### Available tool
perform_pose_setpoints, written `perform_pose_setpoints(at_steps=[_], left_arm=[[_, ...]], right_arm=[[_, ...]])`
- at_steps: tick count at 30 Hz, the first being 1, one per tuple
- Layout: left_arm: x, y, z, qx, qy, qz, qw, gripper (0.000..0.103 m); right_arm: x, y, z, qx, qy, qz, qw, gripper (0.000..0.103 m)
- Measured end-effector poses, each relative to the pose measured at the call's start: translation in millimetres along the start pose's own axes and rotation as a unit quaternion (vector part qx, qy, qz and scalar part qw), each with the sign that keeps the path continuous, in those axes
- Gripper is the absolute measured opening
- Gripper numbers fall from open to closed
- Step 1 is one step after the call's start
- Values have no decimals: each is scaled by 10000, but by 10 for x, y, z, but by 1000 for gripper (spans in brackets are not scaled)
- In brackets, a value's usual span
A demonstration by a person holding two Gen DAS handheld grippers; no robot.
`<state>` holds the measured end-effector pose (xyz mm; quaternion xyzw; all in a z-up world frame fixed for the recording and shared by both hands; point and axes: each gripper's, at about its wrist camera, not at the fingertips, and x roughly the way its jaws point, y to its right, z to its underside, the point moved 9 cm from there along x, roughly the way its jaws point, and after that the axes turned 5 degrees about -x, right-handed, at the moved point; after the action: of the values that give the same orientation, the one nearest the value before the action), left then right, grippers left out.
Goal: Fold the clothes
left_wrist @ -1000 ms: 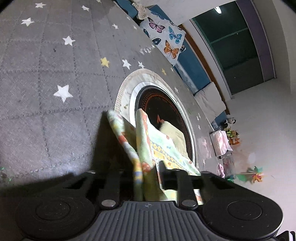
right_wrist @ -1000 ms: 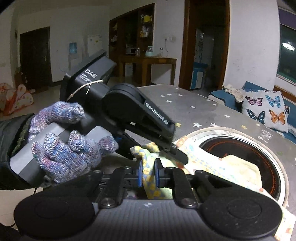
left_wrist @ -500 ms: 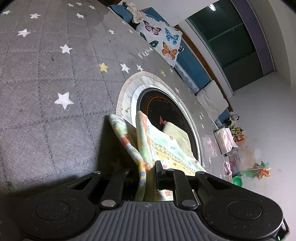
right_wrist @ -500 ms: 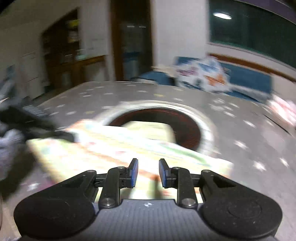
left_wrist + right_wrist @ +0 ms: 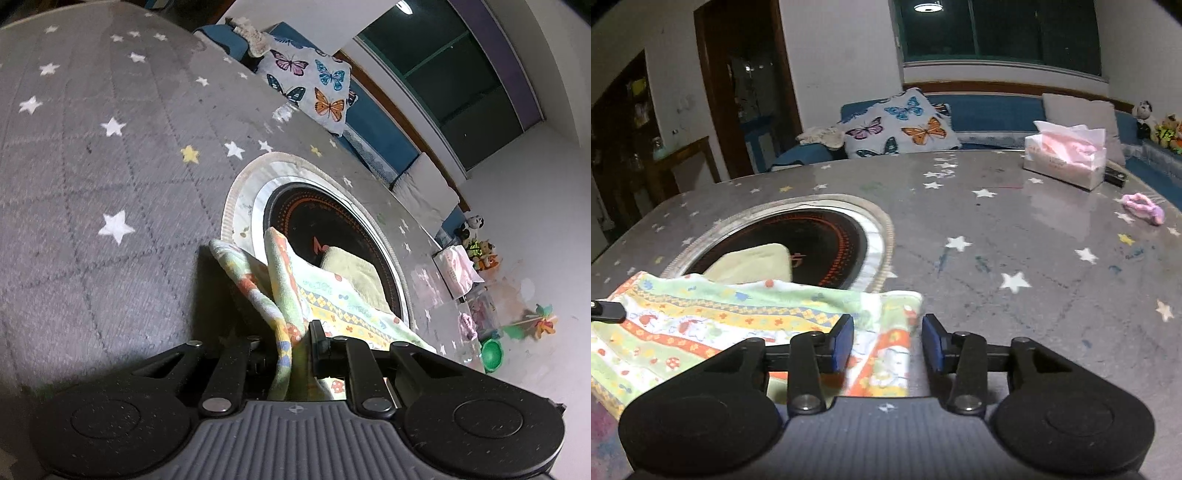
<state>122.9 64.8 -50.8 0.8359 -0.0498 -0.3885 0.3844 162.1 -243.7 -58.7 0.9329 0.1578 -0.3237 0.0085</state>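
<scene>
Right gripper [image 5: 887,341] now open, released cloth [image 5: 701,325].

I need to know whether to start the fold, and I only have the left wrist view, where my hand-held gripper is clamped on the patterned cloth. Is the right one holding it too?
Observer: No. The right hand-held gripper is open. Its blue pads stand apart on either side of a corner of the patterned cloth and grip nothing.
Operator: Is that end bunched up?
Observer: No. In the right wrist view it lies flat on the star-print table, spread toward the left hand-held gripper, whose fingertip shows at the cloth's far edge.
</scene>
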Motion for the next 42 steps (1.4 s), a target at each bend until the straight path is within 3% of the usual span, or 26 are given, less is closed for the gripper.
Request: perform_pose_setpoints(at_steps=[1, 2, 5, 9, 14, 23, 28, 32, 34, 35, 36, 39, 42], left_arm=[[-8, 52, -10, 80, 18, 9, 10000, 15], [-15, 105, -19, 159, 36, 17, 9999, 14], [-38, 263, -48, 398, 91, 42, 9992, 12], [-69, 473, -86, 716, 163, 76, 9973, 10], [41, 1049, -91, 1268, 151, 323, 9913, 10], [722, 2054, 160, 2004, -159, 842, 9760, 9], [1123, 2420, 377, 2331, -364, 992, 9667, 10], [1507, 2352, 591, 2791, -479, 419, 9581, 16], [1567, 2205, 596, 2897, -454, 106, 9560, 26], [1567, 2156, 576, 2934, -386, -5, 9552, 36], [1553, 2109, 537, 2958, -308, -75, 9547, 37], [1541, 2142, 455, 2981, -216, -65, 9543, 34], [1605, 2292, 463, 3070, -284, 134, 9512, 34]], right_arm=[[-15, -35, 3, -2, 2, -40, 10000, 24], [-14, -68, -1, -22, 5, -72, 10000, 17], [-69, -117, -37, -39, 84, -142, 9999, 8], [-230, -105, -123, -21, 289, -184, 9994, 7], [-519, 117, -293, -16, 617, 65, 9981, 7], [-975, 1092, -464, 254, 876, 1142, 9893, 7], [-936, 1405, -351, 435, 706, 1374, 9870, 7], [-887, 1630, -247, 584, 553, 1524, 9850, 12], [-864, 1742, -195, 658, 477, 1598, 9838, 13], [-852, 1797, -169, 695, 439, 1635, 9831, 13], [-840, 1853, -143, 732, 400, 1672, 9824, 13], [-804, 1971, -85, 836, 303, 1708, 9813, 13], [-685, 1860, -134, 952, 277, 1341, 9860, 13]])
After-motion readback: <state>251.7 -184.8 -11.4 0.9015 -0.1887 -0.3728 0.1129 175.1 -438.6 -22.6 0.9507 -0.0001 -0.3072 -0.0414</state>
